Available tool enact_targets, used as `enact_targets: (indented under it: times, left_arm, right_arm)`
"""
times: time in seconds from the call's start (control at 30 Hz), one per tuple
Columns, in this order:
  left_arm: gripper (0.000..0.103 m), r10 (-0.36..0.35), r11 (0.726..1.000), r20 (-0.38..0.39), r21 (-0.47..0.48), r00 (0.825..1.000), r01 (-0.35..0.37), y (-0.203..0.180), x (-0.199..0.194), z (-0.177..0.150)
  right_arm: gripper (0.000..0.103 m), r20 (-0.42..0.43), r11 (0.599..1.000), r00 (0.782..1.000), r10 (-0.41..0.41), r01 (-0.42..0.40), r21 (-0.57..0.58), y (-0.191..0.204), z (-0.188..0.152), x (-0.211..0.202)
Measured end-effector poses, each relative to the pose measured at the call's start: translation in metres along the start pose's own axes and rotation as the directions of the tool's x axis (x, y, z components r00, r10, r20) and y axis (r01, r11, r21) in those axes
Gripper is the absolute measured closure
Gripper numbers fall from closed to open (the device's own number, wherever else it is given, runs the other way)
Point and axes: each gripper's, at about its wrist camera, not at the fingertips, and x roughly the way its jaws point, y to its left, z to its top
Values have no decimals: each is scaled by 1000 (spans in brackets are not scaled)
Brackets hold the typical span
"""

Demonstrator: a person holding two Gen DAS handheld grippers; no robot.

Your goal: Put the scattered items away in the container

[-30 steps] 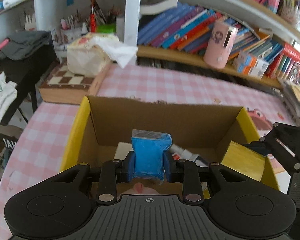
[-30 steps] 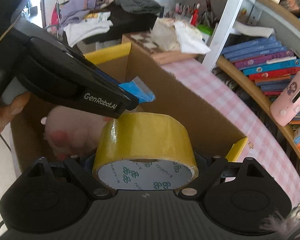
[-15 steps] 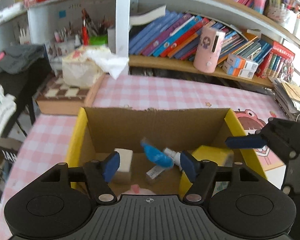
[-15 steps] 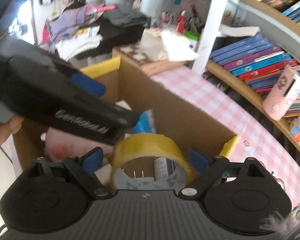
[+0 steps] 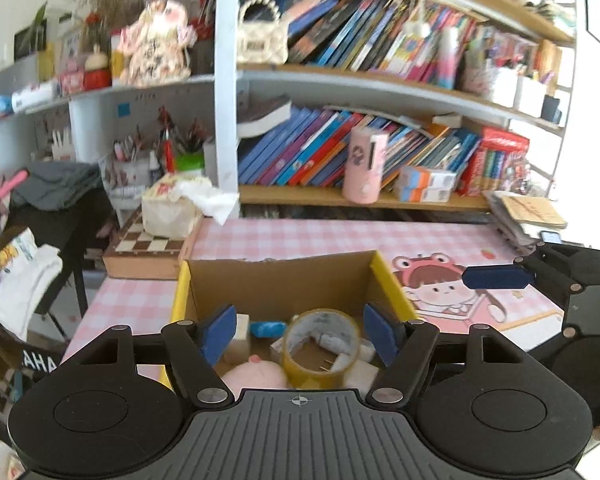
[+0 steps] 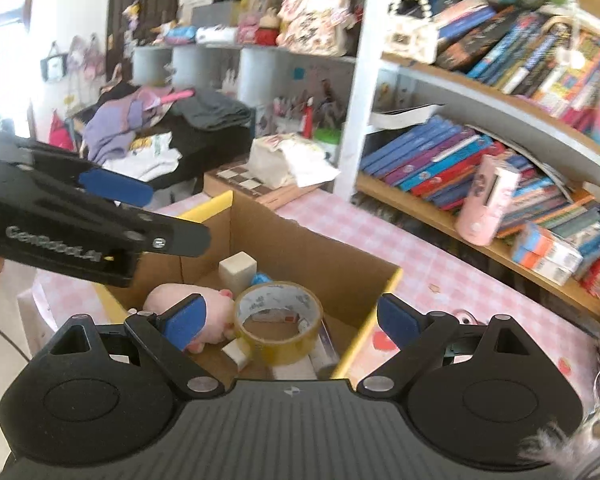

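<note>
Tape roll (image 6: 278, 322) apparently below open jaws

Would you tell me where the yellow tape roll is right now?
In both wrist views the yellow tape roll lies inside the cardboard box, right of the pink plush toy.

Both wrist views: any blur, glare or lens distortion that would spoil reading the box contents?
Left wrist view: shelves bow with fisheye, the window at the right edge is blown out white, upper shelves slightly soft; the yellow tape roll in the cardboard box stays legible. Right wrist view: books at the far right smear, the doorway at left glares; the tape roll and pink plush read clearly.
</note>
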Motion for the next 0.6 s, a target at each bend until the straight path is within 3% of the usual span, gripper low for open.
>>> enact_targets:
  times: [0.3,0.6]
  left_arm:
    - [21,30,999,25,17,999,-31,-22,-59,-46]
    - [18,37,999,-20,-22,999,-38,-37,-81,-94]
  right_arm:
    - [9,54,982,984,-169,163,97,14,-38,-71]
    - [9,-33,938,957,-289,290,192,34,-101,-110]
